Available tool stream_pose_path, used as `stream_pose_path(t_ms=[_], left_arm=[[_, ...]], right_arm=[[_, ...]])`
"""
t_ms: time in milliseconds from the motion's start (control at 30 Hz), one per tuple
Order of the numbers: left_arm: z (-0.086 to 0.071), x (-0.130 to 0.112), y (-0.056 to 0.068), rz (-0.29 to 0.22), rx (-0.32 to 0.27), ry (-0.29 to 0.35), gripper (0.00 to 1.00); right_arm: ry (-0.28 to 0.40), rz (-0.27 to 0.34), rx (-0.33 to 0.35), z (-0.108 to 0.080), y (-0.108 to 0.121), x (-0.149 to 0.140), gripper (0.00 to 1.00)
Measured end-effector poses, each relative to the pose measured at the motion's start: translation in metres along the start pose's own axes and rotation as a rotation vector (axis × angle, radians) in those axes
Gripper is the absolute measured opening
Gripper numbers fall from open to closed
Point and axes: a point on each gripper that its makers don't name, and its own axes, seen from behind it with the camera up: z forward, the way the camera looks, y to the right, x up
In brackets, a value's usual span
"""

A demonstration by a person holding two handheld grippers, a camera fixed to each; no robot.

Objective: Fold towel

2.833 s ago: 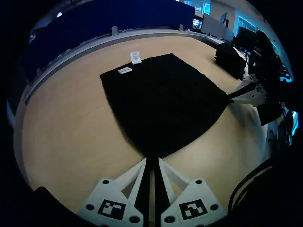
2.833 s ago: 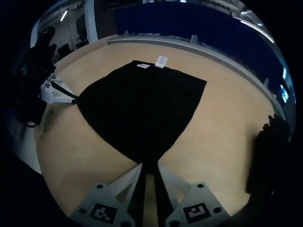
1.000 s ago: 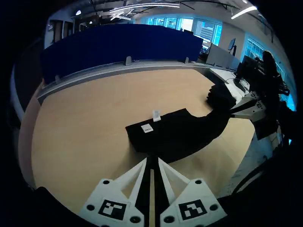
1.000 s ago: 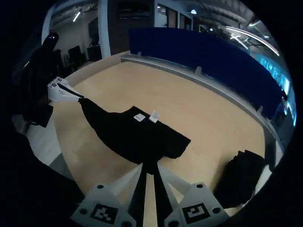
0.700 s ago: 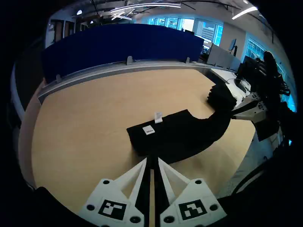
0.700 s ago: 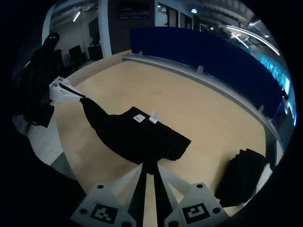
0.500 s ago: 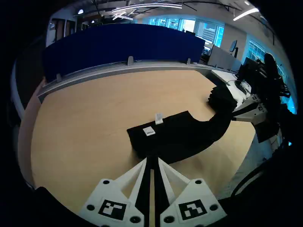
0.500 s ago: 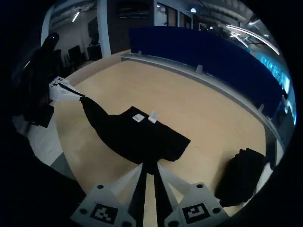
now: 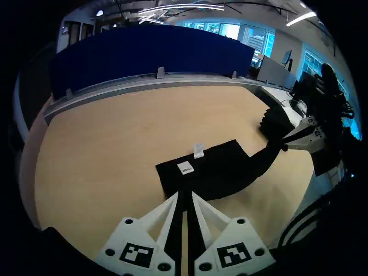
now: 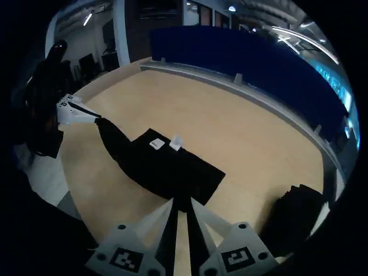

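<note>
A black towel (image 9: 216, 168) with two small white tags (image 9: 186, 168) hangs lifted over the wooden table (image 9: 115, 138), its far edge resting on the wood. My left gripper (image 9: 185, 198) is shut on one near corner. My right gripper (image 10: 181, 202) is shut on the other near corner of the black towel (image 10: 161, 168). In the left gripper view the right gripper (image 9: 281, 147) shows at the right, pinching its corner. In the right gripper view the left gripper (image 10: 95, 120) shows at the left, pinching its corner. The cloth sags between the two grippers.
A stack of dark folded cloth (image 9: 277, 125) lies at the table's right end, also the dark folded cloth (image 10: 294, 214) at lower right. A blue partition (image 9: 147, 50) with a grey rail runs along the far table edge. Bare wood spreads beyond the towel.
Since 2.8 s ago both grippers raised the towel's near corners off the table. Over the last second the towel has drifted slightly and the sag between the grippers has deepened.
</note>
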Motion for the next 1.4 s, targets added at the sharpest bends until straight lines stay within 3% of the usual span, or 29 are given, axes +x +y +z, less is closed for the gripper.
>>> stream_pose_path(t_ms=[500,900,1400], left_arm=[[0.057,-0.004,-0.016,-0.023,0.013,-0.032,0.06],[0.079,-0.017,-0.021,-0.029,0.009,-0.058,0.06],[0.118,-0.029,-0.032,-0.052,0.024,-0.074,0.06]], right_arm=[[-0.060,0.098,-0.009,0.049,0.026,-0.020,0.12],[-0.083,0.134,-0.007,0.072,0.032,-0.029,0.12],[-0.101,0.175,-0.029,0.109,0.045,-0.038,0.12]])
